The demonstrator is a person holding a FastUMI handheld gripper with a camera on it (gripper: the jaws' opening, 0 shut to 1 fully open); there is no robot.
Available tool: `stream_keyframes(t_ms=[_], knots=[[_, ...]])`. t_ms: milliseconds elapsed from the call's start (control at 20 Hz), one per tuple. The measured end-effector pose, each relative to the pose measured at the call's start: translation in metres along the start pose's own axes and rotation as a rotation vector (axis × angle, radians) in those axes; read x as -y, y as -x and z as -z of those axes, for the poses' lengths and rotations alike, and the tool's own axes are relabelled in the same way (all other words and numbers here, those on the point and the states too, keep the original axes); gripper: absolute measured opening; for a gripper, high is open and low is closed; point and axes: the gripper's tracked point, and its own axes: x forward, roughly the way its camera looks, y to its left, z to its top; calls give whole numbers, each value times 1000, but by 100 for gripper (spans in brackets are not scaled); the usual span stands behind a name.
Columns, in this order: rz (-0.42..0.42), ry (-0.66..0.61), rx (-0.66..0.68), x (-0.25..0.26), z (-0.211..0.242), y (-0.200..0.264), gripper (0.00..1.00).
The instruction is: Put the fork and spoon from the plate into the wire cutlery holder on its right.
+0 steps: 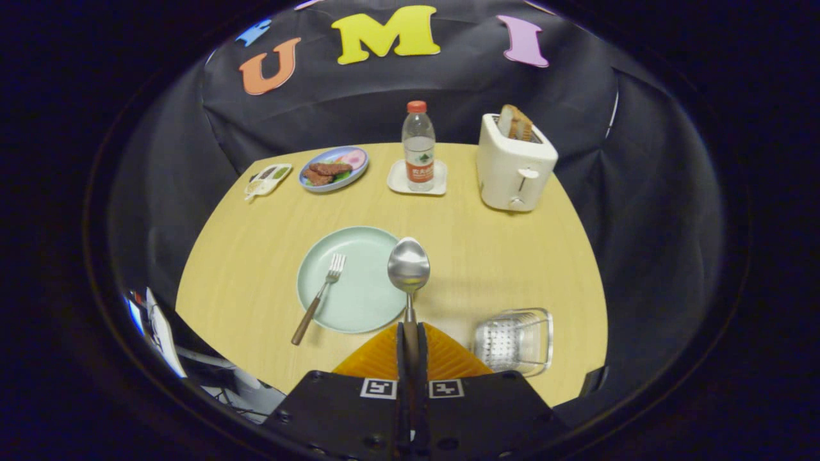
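Spoon [409, 266] is pinched in the gripper [410, 333], held over a light wood table [500, 256]; fork [320, 296] on the green plate [359, 301], wire holder [516, 339] just right. Bottle [418, 146] label unreadable.

Mint-green plate [359, 301], wood-grain table [506, 256], red-capped bottle [418, 147]

Light even, from above; table [500, 256] bright, booth wall dark. Soft short shadows under spoon [409, 267] and toaster [514, 168]. Strong fisheye bending at edges. Focus sharp, no blur.
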Motion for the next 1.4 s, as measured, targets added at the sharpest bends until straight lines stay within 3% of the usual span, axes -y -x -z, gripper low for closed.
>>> stream_keyframes(t_ms=[200, 450, 1000, 1350, 1400], knots=[[42, -38, -40, 58, 7, 36, 3], [60, -98, -103, 97, 23, 45, 3], [3, -230, -224, 105, 53, 25, 6], [2, -257, -210, 99, 45, 12, 9], [3, -256, -202, 98, 43, 11, 6]])
